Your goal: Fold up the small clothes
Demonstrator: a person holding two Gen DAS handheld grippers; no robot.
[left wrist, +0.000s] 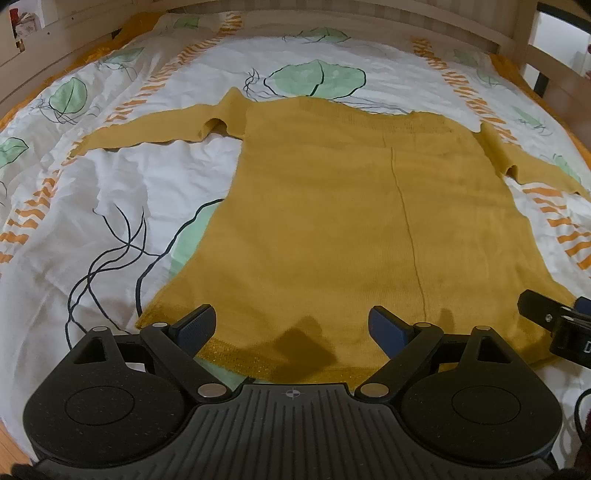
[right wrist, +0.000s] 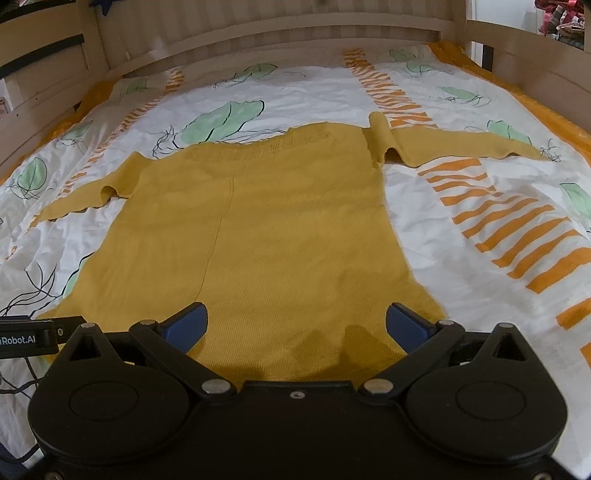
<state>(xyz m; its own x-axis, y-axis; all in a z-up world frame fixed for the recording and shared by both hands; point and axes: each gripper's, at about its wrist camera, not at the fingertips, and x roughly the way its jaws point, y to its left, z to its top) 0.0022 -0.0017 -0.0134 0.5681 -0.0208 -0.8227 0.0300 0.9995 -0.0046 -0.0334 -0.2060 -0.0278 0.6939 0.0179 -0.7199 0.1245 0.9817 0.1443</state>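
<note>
A mustard-yellow knit sweater lies flat on the bed, hem toward me, both sleeves spread out to the sides. It also shows in the right wrist view. My left gripper is open and empty, hovering just above the hem near its left corner. My right gripper is open and empty, above the hem near its right corner. The right gripper's side shows at the right edge of the left wrist view. A crease line runs down the sweater's middle.
The bed cover is white with green leaves and orange stripes, and is wrinkled. A wooden bed frame rises along the far side and both ends. An orange blanket edge shows at the right.
</note>
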